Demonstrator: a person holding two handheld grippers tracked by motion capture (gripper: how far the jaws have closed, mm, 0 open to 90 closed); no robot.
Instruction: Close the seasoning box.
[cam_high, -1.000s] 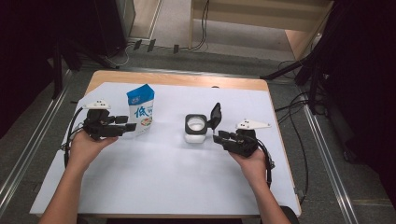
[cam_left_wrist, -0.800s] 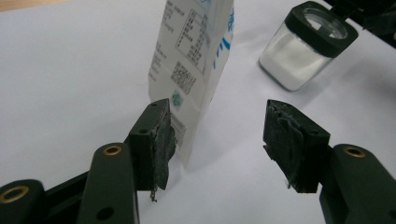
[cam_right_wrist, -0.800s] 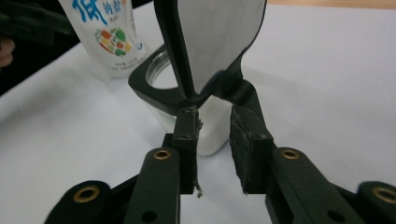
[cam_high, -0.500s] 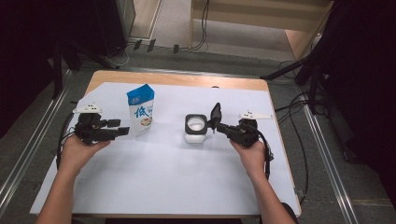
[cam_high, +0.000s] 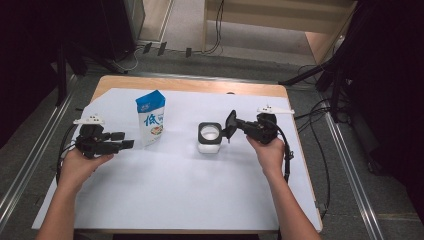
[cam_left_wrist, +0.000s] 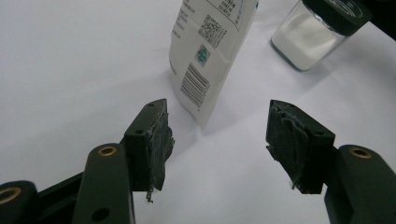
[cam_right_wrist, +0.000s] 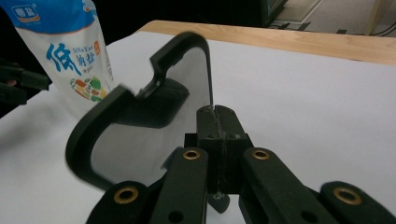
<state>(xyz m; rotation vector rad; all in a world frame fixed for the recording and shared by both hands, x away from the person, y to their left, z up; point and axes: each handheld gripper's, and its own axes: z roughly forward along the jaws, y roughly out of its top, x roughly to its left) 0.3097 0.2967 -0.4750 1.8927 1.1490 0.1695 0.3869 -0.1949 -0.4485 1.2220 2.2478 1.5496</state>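
Note:
A blue and white salt bag stands upright left of centre on the white table cover. To its right sits a square jar of white powder with a black collar and an uncovered mouth. My right gripper is shut on the thin edge of a black-rimmed lid, held on edge just right of the jar. The right gripper view shows its jaws pressed together on the lid, with the bag beyond. My left gripper is open, empty, just left of the bag.
The wooden table edge runs along the far side, with cables and dark stands on the floor behind it. A metal rail borders the table on the left. The jar stands beyond the bag in the left gripper view.
My right hand has shifted toward the far side and now grips the lid beside the jar. My left gripper has drawn back leftward, away from the bag.

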